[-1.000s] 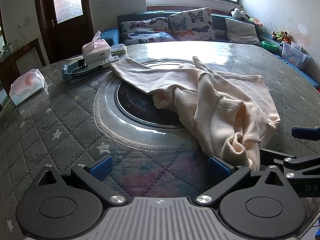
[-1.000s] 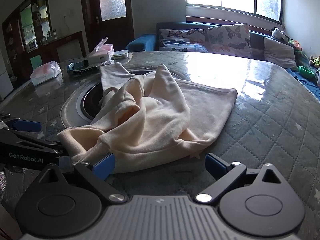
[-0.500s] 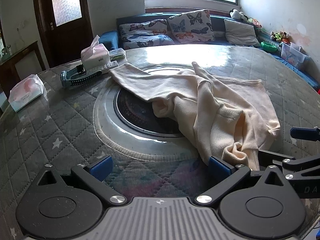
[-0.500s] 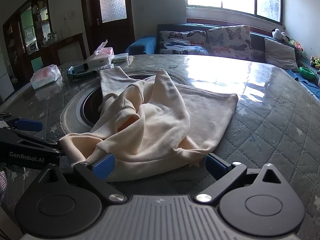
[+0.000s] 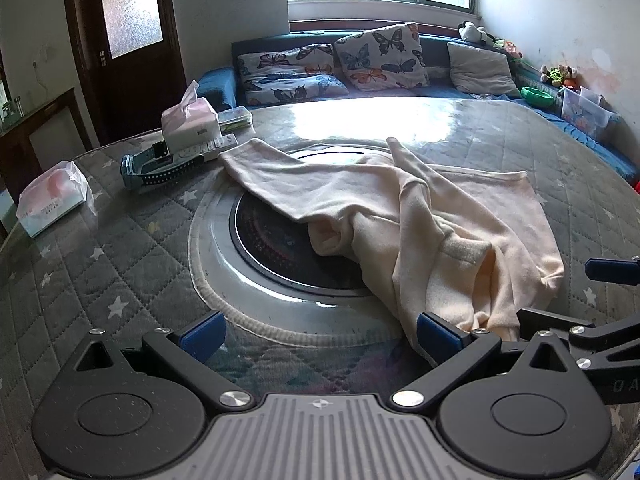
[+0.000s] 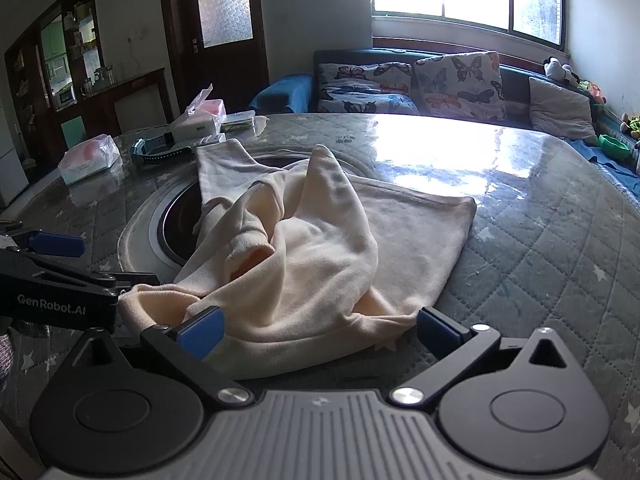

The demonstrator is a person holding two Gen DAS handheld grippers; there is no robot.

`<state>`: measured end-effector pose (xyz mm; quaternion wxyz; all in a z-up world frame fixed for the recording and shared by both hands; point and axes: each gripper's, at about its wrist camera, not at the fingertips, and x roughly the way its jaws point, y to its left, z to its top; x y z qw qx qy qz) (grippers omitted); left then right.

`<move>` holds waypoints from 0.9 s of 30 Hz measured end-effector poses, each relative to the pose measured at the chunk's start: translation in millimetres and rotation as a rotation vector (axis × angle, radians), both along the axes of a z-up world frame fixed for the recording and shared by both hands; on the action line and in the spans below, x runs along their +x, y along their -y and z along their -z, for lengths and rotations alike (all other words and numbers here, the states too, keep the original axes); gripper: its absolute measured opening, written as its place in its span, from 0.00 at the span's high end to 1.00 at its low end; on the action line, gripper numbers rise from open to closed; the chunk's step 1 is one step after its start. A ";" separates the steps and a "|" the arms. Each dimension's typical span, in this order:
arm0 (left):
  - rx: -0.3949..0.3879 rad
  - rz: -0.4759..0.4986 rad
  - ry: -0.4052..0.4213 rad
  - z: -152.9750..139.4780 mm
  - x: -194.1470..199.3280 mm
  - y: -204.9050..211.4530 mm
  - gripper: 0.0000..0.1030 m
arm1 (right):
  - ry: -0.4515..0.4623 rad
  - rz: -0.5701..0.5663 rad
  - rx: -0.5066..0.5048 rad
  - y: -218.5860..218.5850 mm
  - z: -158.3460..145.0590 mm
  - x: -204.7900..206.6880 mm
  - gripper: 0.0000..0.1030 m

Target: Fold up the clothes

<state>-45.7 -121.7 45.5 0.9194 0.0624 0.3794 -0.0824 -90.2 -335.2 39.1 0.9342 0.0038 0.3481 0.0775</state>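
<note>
Left gripper (image 5: 320, 334) spread wide, nothing between its pads, low over the bench (image 5: 120, 264). Cream garment (image 5: 420, 216) lies crumpled mid-bench, partly over the round inset (image 5: 272, 240). Right gripper (image 6: 320, 326) is parted too, near hem just at its pads.

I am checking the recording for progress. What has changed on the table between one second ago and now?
Almost nothing. Both wrist views shifted only slightly, so the hands barely moved. The cream sweater lies crumpled as before, not gripped. The left gripper and right gripper stay open at its near edge. Tissue box and tissue pack did not move.
</note>
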 end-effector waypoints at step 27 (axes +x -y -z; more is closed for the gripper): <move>-0.034 0.164 0.059 -17.6 60.8 49.6 0.26 | 0.003 0.050 0.001 31.1 -4.3 33.3 0.09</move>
